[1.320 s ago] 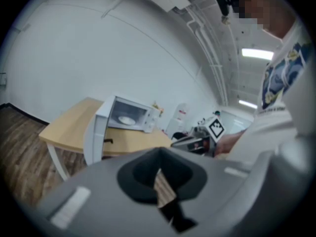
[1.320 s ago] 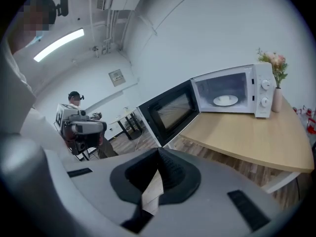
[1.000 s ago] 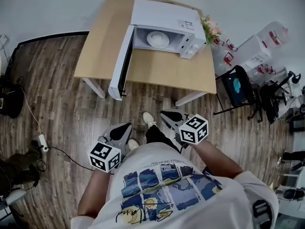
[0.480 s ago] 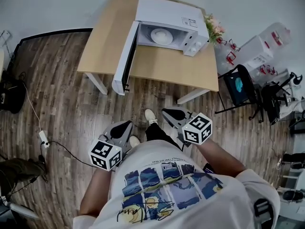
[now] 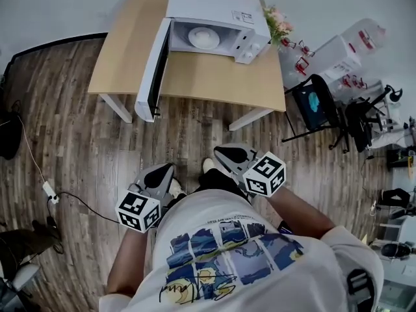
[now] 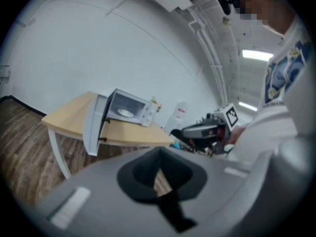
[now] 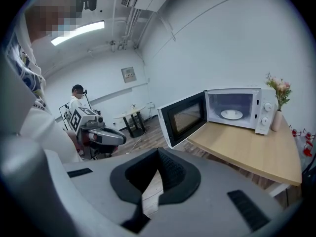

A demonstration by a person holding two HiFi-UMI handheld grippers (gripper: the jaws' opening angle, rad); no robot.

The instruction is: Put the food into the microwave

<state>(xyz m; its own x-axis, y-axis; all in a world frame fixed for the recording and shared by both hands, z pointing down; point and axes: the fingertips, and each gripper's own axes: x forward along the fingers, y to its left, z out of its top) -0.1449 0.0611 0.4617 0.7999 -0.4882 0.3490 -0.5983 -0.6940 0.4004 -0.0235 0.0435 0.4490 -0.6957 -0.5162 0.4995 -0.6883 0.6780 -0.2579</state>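
The white microwave point(image 5: 214, 19) stands on the wooden table point(image 5: 221, 83) with its door point(image 5: 151, 73) swung wide open to the left. A white round dish point(image 5: 203, 38) lies inside; whether food is on it I cannot tell. The dish point(image 7: 231, 114) shows again in the right gripper view. Both grippers hang close to the person's body over the floor, well short of the table. My left gripper point(image 5: 166, 169) is shut and empty, as is my right gripper point(image 5: 221, 152). Their closed tips show in the left gripper view point(image 6: 159, 154) and the right gripper view point(image 7: 158, 154).
A vase of flowers point(image 5: 276, 26) stands beside the microwave's right end. A black chair point(image 5: 315, 109) and white containers point(image 5: 344, 57) crowd the right side. A cable with a power strip point(image 5: 49, 190) runs over the wooden floor at the left. A person point(image 7: 76, 100) stands far back.
The table and microwave have slid up and to the left in the head view. Both grippers stay shut near the body, the left one a little lower.
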